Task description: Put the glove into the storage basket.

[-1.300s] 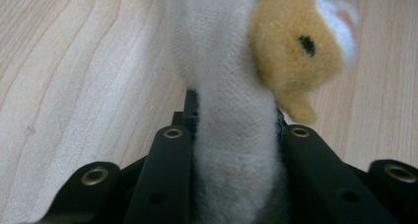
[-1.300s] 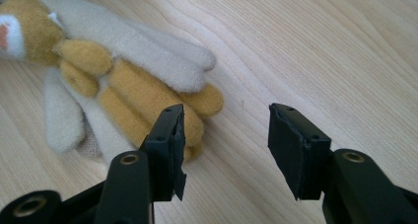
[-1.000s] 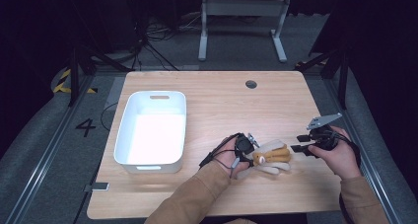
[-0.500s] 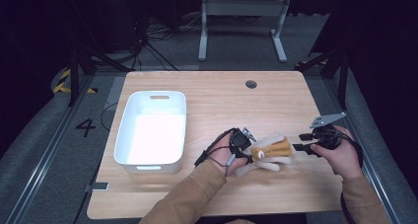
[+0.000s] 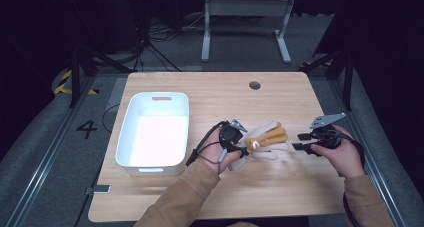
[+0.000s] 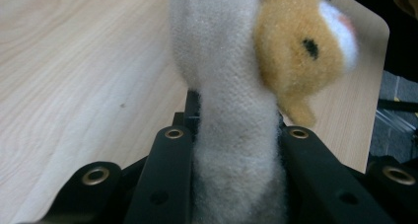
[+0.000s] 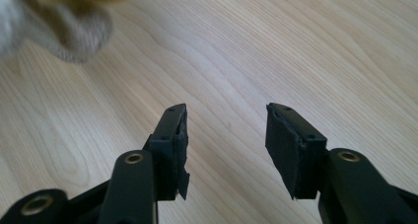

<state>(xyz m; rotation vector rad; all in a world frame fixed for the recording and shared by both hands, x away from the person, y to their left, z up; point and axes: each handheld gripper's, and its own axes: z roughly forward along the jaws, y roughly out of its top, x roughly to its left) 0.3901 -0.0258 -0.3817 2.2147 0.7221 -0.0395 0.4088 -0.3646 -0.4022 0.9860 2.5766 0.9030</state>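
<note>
In the left gripper view, we see the plush toy (image 6: 231, 86) cut off by the top edge, and its lower part is pinched out of sight between the fingers (image 6: 162, 184) of the left gripper (image 6: 235, 135). In the right gripper view, we catch only a blurred grey and yellow corner of the toy at the upper left. From the high view, its face is too small for us to make out.
</note>
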